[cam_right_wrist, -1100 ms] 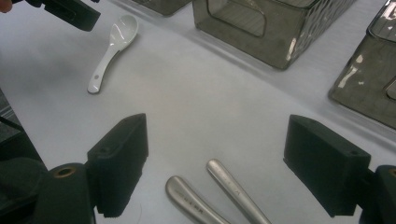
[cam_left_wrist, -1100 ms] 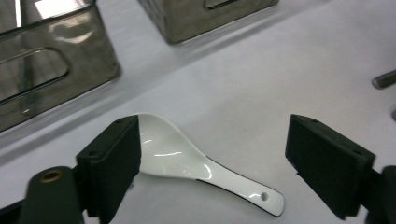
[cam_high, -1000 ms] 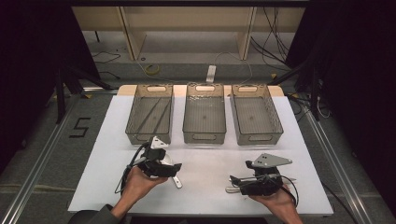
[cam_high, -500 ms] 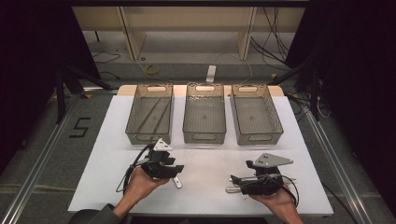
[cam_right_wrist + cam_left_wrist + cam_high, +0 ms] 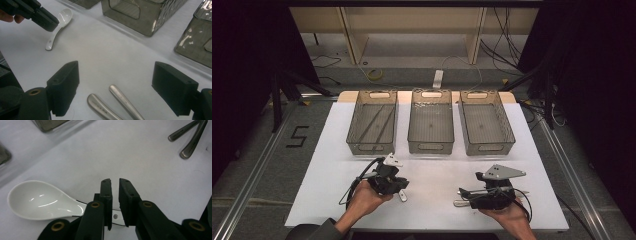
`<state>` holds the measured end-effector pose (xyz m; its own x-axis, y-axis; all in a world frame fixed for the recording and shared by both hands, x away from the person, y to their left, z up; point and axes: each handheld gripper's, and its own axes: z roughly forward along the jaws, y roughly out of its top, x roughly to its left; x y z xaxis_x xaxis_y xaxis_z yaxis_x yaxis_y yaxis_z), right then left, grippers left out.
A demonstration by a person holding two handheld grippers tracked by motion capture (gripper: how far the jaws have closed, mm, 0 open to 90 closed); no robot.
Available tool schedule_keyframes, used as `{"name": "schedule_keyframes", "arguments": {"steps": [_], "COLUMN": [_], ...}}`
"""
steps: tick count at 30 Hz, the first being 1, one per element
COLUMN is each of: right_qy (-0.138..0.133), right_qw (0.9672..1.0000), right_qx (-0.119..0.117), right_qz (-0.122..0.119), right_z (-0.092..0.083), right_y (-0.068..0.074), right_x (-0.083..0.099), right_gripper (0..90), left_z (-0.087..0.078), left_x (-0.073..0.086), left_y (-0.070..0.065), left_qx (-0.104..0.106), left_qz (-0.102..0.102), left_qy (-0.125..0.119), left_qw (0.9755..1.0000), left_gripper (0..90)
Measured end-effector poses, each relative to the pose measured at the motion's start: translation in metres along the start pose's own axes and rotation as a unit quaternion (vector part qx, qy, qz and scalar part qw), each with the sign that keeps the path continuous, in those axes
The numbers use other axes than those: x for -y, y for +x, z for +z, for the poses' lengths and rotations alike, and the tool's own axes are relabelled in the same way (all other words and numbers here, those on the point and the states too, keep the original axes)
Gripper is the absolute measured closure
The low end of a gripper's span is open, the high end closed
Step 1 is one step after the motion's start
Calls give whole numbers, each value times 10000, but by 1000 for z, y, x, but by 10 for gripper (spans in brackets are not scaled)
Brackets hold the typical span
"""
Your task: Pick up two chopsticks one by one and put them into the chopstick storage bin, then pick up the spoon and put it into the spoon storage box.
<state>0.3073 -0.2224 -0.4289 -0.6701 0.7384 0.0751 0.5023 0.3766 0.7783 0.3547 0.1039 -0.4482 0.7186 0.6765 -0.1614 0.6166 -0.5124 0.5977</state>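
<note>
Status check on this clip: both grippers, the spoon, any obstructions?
Left gripper jaws just closing onto white spoon handle, spoon flat on table. Right gripper open, straddling two metal handles, not gripping. Nothing blocking the three bins.

Three bins (image 5: pixel 431 122) stand in a row at the table's (image 5: pixel 327 150) far side. Nearer than the bins, a spoon (image 5: pixel 42 201) lies left and two metal handles (image 5: pixel 112 103) right.

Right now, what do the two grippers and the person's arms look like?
Both grippers are black: the left gripper and right gripper each carry a grey three-cornered plate on top and trail a black cable. The jaws are blocky black pads on arms with brass-coloured rivets. The left forearm wears a dark grey sleeve.
</note>
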Motion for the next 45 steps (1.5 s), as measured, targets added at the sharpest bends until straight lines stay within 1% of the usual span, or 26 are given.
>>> {"name": "schedule_keyframes", "arguments": {"steps": [4,8,10,13,18,22,27,29,32,36,39,42,45], "right_qy": [-1,4,2,8,25,19,19,10,40,57,57,48,48], "right_qw": [10000,10000,10000,10000,10000,10000,10000,10000,10000,10000,10000,10000,10000], "right_qx": [9,22,12,11,0,-4,14,22,30,19,29,43,42], "right_qz": [20,11,-6,18,24,-32,-5,-33,-31,-73,-69,-65,-70], "right_z": [-1,0,0,-1,-1,-1,-2,-2,-2,-1,-1,-1,-1], "right_y": [0,0,1,0,-1,1,0,0,1,2,2,2,1], "right_x": [0,0,0,1,1,0,1,0,1,0,0,0,0], "right_gripper": [228,228,228,228,228,228,228,229,230,230,231,231,231], "left_z": [4,8,10,13,20,23,25,25,24,19,16,11,8], "left_x": [1,2,2,1,3,3,3,3,4,6,8,10,14], "left_y": [-1,-2,-2,-3,-4,-2,-1,-1,-1,4,7,12,20], "left_qx": [35,71,62,120,163,169,223,235,260,235,177,181,130], "left_qz": [61,118,133,116,173,134,174,189,203,196,265,195,164], "left_qy": [121,226,234,278,433,517,652,692,800,993,1166,1324,1480], "left_qw": [9999,9997,9996,9995,9988,9984,9975,9972,9962,9946,9927,9908,9888], "left_gripper": [885,887,887,888,888,888,889,889,889,889,888,889,888]}}
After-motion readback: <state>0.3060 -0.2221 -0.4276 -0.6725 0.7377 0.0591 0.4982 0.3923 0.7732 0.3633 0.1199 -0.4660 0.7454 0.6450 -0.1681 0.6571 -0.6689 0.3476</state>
